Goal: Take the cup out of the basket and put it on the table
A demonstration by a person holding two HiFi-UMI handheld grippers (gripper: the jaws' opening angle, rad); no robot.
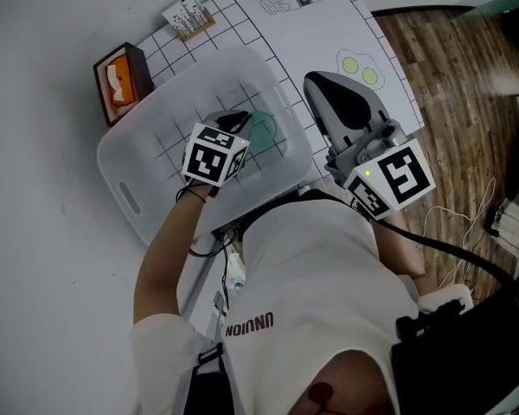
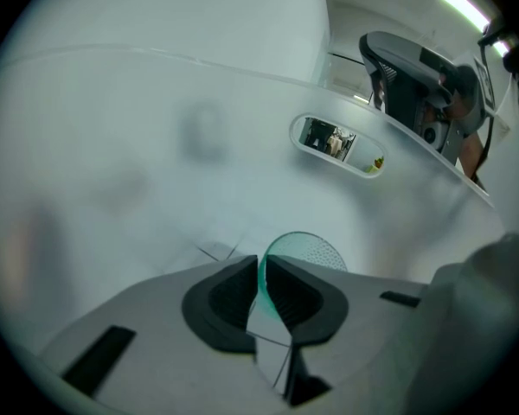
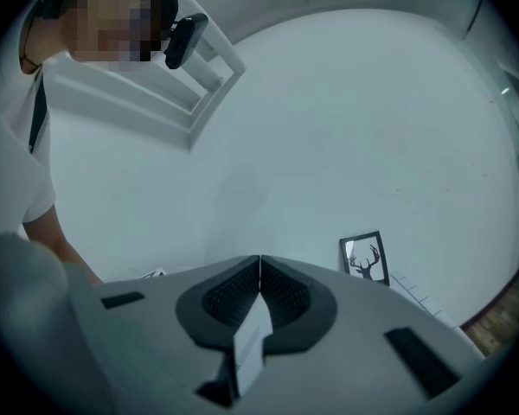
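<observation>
– Left claw is pinched nearly shut on the thin rim of the green cup, one pad inside, one outside. Cup's down inside the translucent plastic basket, not clear of it yet. Can't tell if it's touching the bottom.

– Risk?

– Grip's on the edge only, so the cup prob hangs tilted & could swivel or slip w/ a quick lift. Thin wall may flex too. The basket side w/ the handle slot rises right ahead. A low exit would knock the cup vs. that rim, or drag the light basket along.

– Other one?

– Right claw is fully closed, nothing in it, held up beside the basket's right edge. It's not steadying the basket, so no help if it shifts.

– Landing spots?

– Beyond & right of the basket the gridded tabletop looks free. Orange box sits just beside the basket's far-left corner, small card further back, framed deer pic at the rear. Steer off those. The right claw itself hangs over the nearest free patch.
</observation>
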